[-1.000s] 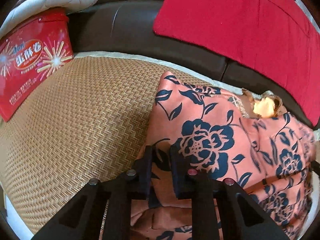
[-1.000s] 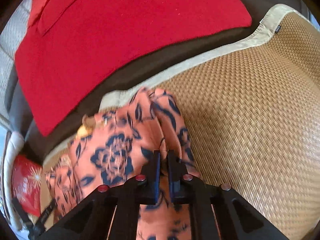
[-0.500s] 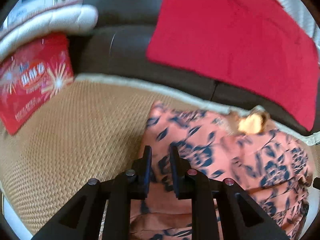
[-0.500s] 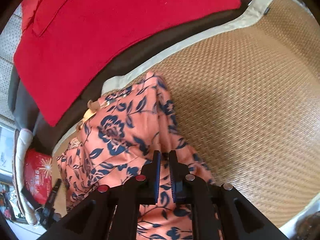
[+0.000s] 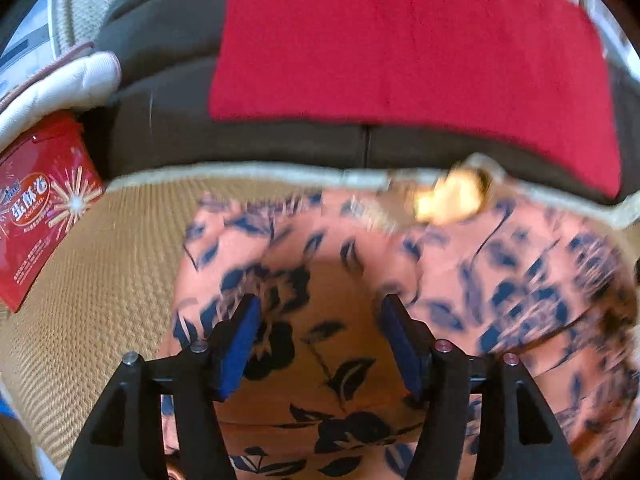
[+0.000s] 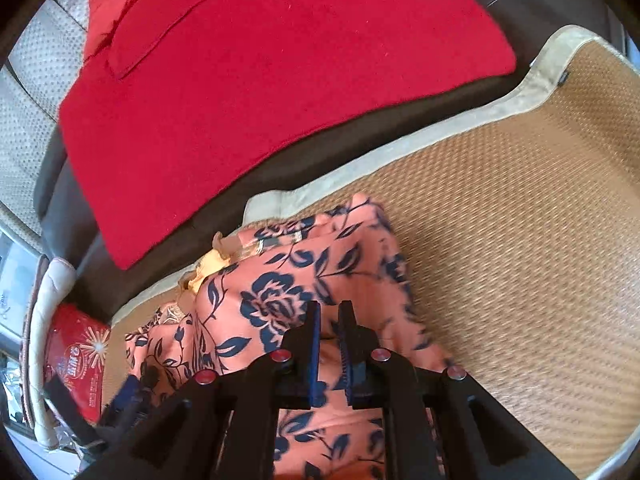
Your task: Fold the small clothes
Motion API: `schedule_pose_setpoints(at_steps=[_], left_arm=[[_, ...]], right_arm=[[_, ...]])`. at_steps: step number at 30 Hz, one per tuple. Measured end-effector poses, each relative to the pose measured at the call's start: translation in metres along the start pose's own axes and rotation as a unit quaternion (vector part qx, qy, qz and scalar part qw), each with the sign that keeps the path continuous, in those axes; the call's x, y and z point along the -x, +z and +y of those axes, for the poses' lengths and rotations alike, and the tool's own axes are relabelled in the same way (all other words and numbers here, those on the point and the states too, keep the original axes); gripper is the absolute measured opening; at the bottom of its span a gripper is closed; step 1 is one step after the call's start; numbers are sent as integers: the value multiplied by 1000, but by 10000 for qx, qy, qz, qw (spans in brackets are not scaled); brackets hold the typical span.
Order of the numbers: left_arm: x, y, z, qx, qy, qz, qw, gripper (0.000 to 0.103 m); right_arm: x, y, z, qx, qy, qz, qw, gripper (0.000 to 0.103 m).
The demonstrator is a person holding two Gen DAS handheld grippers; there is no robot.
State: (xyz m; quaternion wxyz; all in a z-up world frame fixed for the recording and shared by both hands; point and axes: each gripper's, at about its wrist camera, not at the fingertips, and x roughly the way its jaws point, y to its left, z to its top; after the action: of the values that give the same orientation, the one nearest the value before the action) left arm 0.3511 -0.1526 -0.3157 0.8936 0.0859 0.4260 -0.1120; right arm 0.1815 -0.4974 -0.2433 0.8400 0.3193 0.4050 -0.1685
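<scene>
Between the blue pads of the left hand-held gripper [image 5: 318, 344], whose jaws have just been opening and now stand well apart, lies only flat cloth; nothing is pinched. Beneath it spreads the floral garment [image 5: 340, 280], salmon-orange with navy roses, resting on the woven mat [image 5: 100, 280] that covers the dark sofa [image 5: 248, 136]. At the right hand-held gripper [image 6: 329, 332] the jaws have been opening slightly and are nearly together, a narrow slit remaining; cloth shows through the slit, but whether the pads press on it cannot be told. In the right wrist view the garment [image 6: 304, 292] lies partly folded near the mat's pale bound edge [image 6: 400, 148], with a small yellow frill [image 6: 212, 264] at its far end. Beyond stand a red cushion [image 5: 400, 40] against the backrest, a red snack box [image 5: 36, 208] at the mat's left margin, and a white quilted pad [image 5: 60, 88]. Judged from its drape and creases, the garment is thin, light and limp: it should slide little on the coarse weave, yet will sag and lose its shape if lifted from one point. A pinch at a corner or along a folded edge, one gripper per side, appears the soundest hold.
</scene>
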Motion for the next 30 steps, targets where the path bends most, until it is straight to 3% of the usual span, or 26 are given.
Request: schedule_pose_setpoints(at_steps=[4, 8, 9, 12, 16, 20, 22, 25, 29, 30], left_arm=[[-9, -4, -1, -145, 220, 82, 9996, 69], [-6, -1, 5, 81, 112, 110, 9998, 69], [-2, 0, 8, 168, 59, 71, 9998, 69], [11, 4, 15, 398, -75, -146, 9991, 69], [15, 4, 18, 456, -56, -220, 9987, 72], [-12, -1, 7, 67, 331, 277, 9990, 75], [-14, -4, 3, -36, 408, 280, 9988, 76], [-9, -1, 4, 25, 336, 298, 9990, 77], [20, 1, 8, 237, 26, -174, 9996, 79], [26, 2, 7, 237, -41, -283, 9993, 84]], right_arm=[[-24, -7, 14, 66, 199, 351, 9992, 12], [-54, -18, -4, -88, 47, 1150, 9933, 10], [-49, -17, -12, -275, 267, 1052, 9937, 10], [-34, -12, -22, -467, 311, 941, 9940, 12], [-14, -9, -5, -58, 269, 388, 9989, 12], [-29, -16, 17, 340, 322, 609, 9970, 12], [-47, -23, 20, 401, 156, 998, 9941, 13], [-43, -22, 20, 382, 129, 941, 9947, 12], [-19, -20, 19, 456, 143, 608, 9970, 13], [-14, -20, 22, 550, 171, 534, 9969, 13]])
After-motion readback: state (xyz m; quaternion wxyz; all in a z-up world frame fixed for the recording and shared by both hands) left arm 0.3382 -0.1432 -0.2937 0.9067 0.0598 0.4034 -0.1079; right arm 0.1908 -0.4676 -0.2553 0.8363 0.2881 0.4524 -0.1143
